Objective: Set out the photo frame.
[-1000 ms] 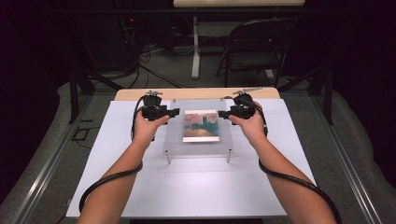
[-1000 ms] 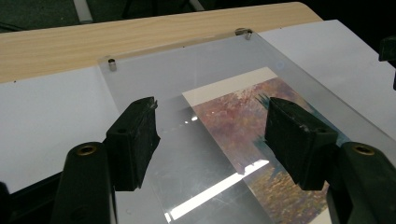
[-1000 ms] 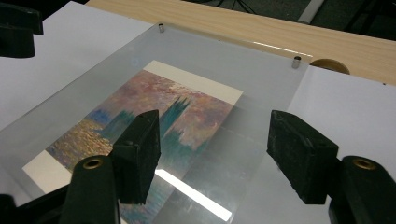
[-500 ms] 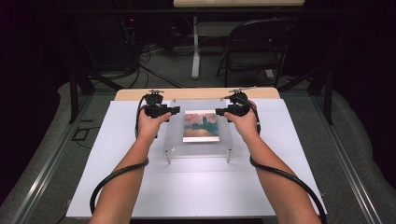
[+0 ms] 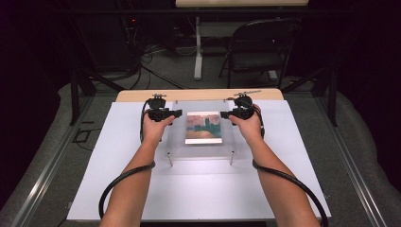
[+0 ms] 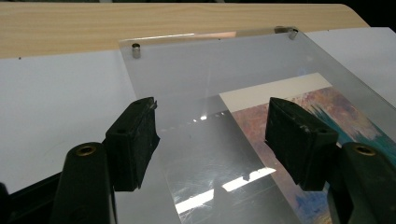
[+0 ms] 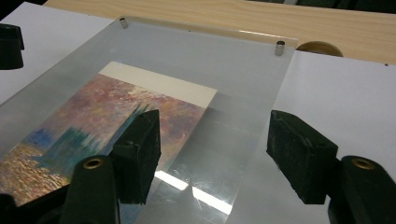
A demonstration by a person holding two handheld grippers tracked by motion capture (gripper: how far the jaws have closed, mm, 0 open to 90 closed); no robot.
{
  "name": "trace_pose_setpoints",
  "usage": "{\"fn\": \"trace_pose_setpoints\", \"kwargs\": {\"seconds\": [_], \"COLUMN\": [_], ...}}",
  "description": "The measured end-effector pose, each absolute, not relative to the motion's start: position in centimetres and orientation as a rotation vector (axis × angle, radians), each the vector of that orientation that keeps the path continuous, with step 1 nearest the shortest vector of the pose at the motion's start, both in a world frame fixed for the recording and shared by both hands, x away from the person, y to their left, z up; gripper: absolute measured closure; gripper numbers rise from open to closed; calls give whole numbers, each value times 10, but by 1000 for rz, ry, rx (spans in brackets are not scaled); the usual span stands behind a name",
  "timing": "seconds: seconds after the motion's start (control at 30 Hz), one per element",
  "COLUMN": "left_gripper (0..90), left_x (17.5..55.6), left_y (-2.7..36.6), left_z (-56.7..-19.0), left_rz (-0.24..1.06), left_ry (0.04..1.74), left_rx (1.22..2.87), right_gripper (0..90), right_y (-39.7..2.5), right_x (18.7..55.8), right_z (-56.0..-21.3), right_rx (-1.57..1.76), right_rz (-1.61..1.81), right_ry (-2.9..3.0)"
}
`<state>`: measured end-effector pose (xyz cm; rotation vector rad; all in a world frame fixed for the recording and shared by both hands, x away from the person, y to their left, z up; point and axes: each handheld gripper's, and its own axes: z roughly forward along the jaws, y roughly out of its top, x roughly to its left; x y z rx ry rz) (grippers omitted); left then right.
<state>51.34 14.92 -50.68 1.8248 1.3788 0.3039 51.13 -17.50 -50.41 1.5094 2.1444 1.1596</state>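
A clear acrylic plate rests on short metal posts above the white sheet. Under it lies a small painting print in pink, teal and orange. My left gripper hovers at the plate's far left edge, and in the left gripper view it stands open over the bare acrylic. My right gripper mirrors it at the far right edge. In the right gripper view it stands open over the plate's right margin, beside the print. Neither holds anything.
A white sheet covers the table, with a wooden strip along its far edge and a round hole in the wood. Metal posts mark the plate's far corners. Behind the table stand a folding chair and floor cables.
Both hands have shifted slightly inward toward the plate's far corners, and the forearms have swung closer together. The plate and print have not moved.
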Motion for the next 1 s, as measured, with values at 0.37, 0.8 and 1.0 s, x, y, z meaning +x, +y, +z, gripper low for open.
{"fn": "trace_pose_setpoints", "kwargs": {"seconds": [0.37, 0.8, 1.0], "left_gripper": [333, 333, 333], "left_x": [514, 513, 513], "left_y": [158, 155, 153], "left_z": [-518, -528, -531], "left_rz": [251, 190, 169], "left_ry": [1409, 1423, 1425], "left_rx": [1820, 1835, 1827], "right_gripper": [351, 348, 348], "right_y": [-181, -172, -173], "right_x": [512, 514, 514], "right_z": [-518, -527, -529], "right_rx": [1569, 1617, 1628], "right_rz": [1147, 1157, 1157], "right_ry": [2145, 2198, 2196]}}
